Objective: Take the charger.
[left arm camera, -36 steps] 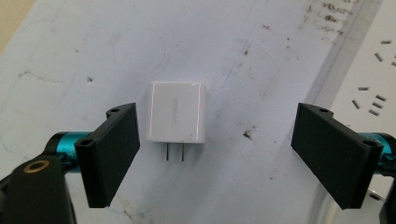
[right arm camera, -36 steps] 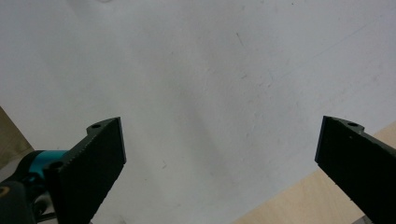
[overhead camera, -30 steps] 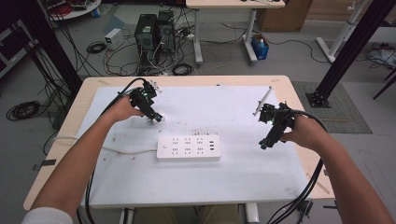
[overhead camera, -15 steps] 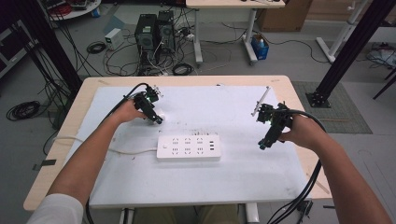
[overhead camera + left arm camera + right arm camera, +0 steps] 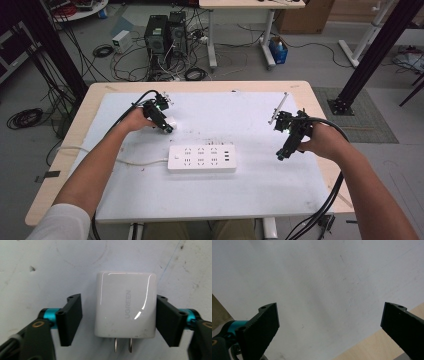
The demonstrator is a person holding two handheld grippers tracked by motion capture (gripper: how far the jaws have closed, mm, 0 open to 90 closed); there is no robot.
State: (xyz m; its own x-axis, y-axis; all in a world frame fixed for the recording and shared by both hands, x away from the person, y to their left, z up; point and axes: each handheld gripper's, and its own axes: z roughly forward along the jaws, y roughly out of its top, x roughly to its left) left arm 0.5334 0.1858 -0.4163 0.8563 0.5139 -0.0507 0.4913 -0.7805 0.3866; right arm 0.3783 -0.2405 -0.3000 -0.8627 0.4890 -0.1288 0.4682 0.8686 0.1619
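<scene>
charger (image 5: 125, 304): a small white plug block that lies flat on the white mat (image 5: 240, 112), behind the power strip (image 5: 201, 159), its two prongs towards the camera.
handling: probably light and stiff, with a glossy shell that may slip; better to take it by the two flat sides.
left gripper (image 5: 119, 316): jaws have just been closing around the charger; one pad is almost touching, the other is apart, so no grip yet.
right gripper (image 5: 329, 322): jaws wide apart, holding nothing.
views: the left gripper view shows the prongs and the gaps; the high view shows the power strip.
</scene>
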